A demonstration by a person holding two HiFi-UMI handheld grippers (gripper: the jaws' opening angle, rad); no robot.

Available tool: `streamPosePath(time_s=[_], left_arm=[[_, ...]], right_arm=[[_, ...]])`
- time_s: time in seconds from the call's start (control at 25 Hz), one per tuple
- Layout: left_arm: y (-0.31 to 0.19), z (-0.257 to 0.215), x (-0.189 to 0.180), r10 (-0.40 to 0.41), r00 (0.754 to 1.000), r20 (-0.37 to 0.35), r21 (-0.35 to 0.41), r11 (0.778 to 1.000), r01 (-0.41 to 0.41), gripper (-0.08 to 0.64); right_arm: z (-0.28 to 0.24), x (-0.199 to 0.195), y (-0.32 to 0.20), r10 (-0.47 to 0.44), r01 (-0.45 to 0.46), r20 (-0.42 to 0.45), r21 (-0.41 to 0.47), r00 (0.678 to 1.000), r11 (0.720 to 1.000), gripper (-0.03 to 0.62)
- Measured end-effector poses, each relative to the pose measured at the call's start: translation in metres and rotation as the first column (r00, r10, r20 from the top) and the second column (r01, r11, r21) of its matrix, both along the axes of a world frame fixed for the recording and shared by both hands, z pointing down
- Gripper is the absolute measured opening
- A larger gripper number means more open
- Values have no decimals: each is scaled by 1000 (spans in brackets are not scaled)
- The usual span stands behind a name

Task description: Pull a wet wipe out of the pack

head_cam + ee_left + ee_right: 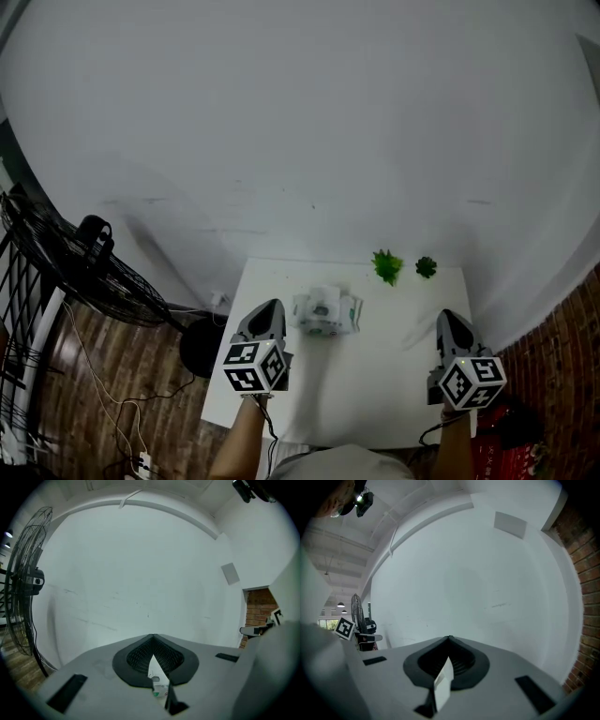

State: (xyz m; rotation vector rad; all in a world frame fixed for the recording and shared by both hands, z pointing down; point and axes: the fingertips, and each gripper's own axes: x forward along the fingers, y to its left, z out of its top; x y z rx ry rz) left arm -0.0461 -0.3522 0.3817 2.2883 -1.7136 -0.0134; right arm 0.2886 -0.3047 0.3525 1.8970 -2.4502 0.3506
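The wet wipe pack point(325, 312), white with green print, lies on the small white table point(375, 394) near its far left part. My left gripper point(271, 307) hovers just left of the pack, its tips level with it and apart from it. My right gripper point(451, 317) hangs over the table's right side, well away from the pack. In the left gripper view the left gripper point(152, 636) has its jaws meeting at the tips with nothing held; a white and green sliver shows through the gap below. In the right gripper view the right gripper point(449, 638) is likewise shut and empty.
Two small green plants point(386, 266) point(426, 267) stand at the table's far edge, against the white wall. A black standing fan point(84, 262) and cables are on the wooden floor to the left. A brick wall point(586, 573) is at the right.
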Motion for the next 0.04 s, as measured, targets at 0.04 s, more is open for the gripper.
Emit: streamPosePath(time_s=[0.04], left_arm=[[0,-1,0,-1,1000,2,2,1000,1,2]], right_arm=[[0,-1,-1,-2,2,-1,0,1000,1000,2]])
